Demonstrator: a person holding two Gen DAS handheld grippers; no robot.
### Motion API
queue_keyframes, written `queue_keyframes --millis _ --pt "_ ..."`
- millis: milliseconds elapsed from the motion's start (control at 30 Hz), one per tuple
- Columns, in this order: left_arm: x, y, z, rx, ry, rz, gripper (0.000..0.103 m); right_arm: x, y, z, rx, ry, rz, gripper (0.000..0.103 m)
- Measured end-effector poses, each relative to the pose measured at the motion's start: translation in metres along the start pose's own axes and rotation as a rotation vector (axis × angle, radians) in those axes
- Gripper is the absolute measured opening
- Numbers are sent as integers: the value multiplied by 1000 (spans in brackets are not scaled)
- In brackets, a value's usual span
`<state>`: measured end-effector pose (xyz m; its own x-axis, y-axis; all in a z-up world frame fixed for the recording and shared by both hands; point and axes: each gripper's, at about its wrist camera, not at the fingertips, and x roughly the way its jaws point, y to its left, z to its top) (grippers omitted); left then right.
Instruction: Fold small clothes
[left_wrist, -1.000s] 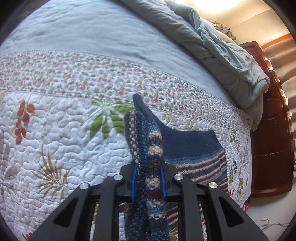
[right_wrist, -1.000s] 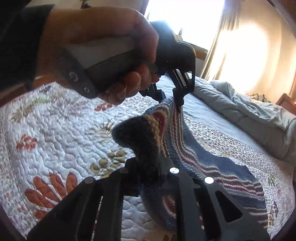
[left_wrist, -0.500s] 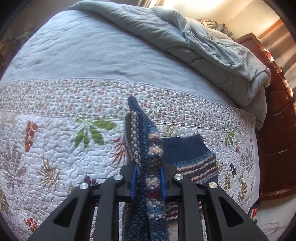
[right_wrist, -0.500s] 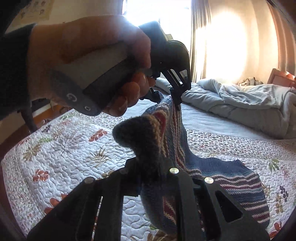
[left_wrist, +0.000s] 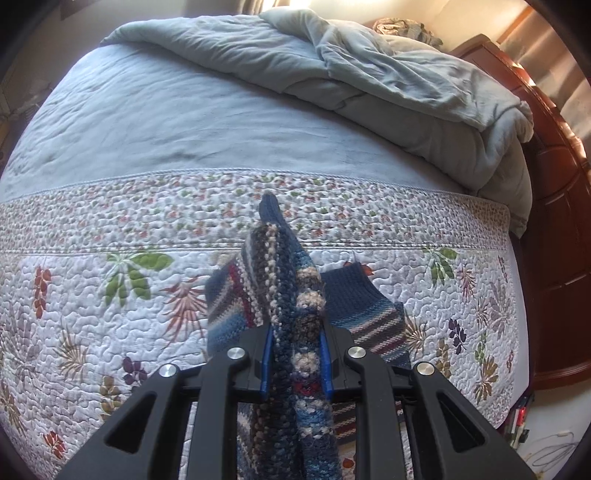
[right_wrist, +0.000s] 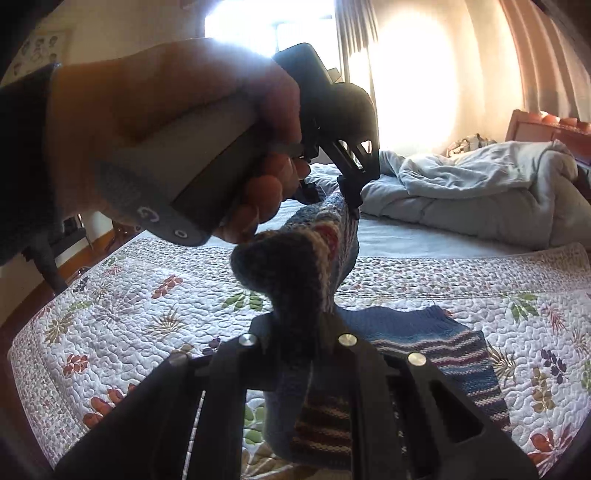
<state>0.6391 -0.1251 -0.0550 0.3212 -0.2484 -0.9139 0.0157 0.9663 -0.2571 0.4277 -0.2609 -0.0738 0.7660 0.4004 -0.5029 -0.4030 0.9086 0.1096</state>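
A small blue knitted garment with red, cream and grey stripes hangs between both grippers above the floral quilt. My left gripper is shut on a bunched edge of it. My right gripper is shut on another bunched edge. The garment's lower part trails onto the quilt. In the right wrist view the left gripper, held in a hand, pinches the knit just ahead of mine.
A crumpled grey-blue duvet lies at the far side of the bed on a pale blue sheet. A dark wooden footboard runs along the right edge. Bright curtained windows stand behind.
Both grippers have risen with the garment, so more of it has lifted off the quilt and the part lying flat is smaller. Both grips are unchanged.
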Motion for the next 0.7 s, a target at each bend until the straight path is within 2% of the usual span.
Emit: queue_keyframes --millis 367,700 --pt "30 -68 -5 47 29 0 20 -17 -58 -14 81 11 -38 10" --pt "90 -116 -23 80 88 7 20 -16 -109 -48 181 79 -57 10"
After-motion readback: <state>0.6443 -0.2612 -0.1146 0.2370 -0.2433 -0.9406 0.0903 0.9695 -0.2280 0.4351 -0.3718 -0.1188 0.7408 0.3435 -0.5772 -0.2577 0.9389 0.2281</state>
